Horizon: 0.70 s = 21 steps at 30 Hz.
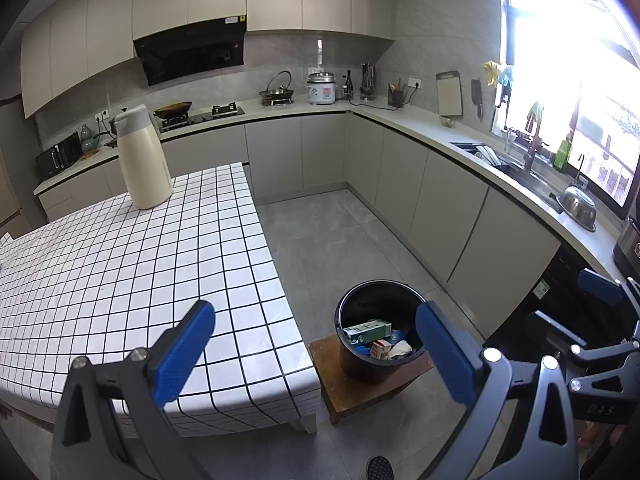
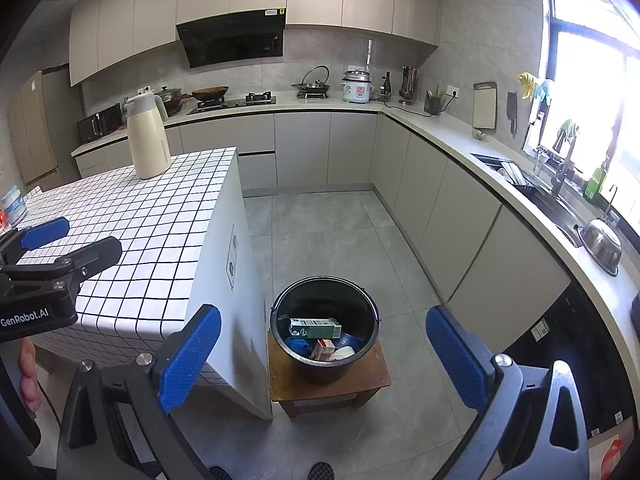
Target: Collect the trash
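A black bucket (image 1: 378,328) stands on a low wooden stool (image 1: 360,388) on the floor beside the tiled table. It holds trash: a green-and-white carton (image 1: 366,330), a small red-and-white carton (image 1: 380,349), crumpled white paper (image 1: 400,349) and blue pieces. The right wrist view shows the same bucket (image 2: 325,322) with the green carton (image 2: 315,328) on top. My left gripper (image 1: 316,356) is open and empty above the table corner and bucket. My right gripper (image 2: 324,364) is open and empty above the bucket. Each gripper appears at the edge of the other's view.
The white grid-tiled table (image 1: 120,272) carries a cream thermos jug (image 1: 144,160) at its far end and a small jar (image 2: 14,204) at its left. Grey cabinets and a worktop with a hob, rice cooker (image 1: 320,88), sink (image 1: 504,160) and steel bowl (image 1: 580,206) line the walls.
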### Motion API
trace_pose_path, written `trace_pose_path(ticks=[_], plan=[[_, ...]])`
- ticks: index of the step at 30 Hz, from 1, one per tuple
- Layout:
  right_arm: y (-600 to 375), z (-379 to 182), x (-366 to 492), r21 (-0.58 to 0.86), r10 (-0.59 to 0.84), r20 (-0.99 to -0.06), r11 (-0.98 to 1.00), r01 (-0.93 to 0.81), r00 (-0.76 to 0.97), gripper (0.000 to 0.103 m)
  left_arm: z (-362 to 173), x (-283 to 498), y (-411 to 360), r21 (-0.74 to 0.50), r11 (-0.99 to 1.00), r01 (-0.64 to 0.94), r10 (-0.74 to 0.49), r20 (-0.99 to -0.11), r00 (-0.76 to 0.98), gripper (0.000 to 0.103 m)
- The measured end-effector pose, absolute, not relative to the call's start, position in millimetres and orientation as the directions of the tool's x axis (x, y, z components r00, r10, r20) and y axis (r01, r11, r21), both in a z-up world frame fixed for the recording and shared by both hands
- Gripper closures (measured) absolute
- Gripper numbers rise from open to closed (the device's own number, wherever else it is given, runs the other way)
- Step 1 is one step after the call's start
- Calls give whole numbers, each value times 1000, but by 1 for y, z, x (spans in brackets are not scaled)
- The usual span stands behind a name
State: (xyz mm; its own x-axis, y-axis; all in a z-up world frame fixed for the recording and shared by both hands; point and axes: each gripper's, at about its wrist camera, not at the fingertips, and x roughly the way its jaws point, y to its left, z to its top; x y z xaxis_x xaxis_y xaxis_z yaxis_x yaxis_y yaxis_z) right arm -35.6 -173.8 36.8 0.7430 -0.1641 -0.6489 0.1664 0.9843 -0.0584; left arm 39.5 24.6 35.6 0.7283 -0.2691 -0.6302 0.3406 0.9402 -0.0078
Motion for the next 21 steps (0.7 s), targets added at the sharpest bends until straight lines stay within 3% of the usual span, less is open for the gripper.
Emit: trace_pose_path(ticks=[21], plan=[[-177,34,-33,-48,-150,-651,986,157,744,0,32,42,26,2,940,343,-264,-633,727,2]])
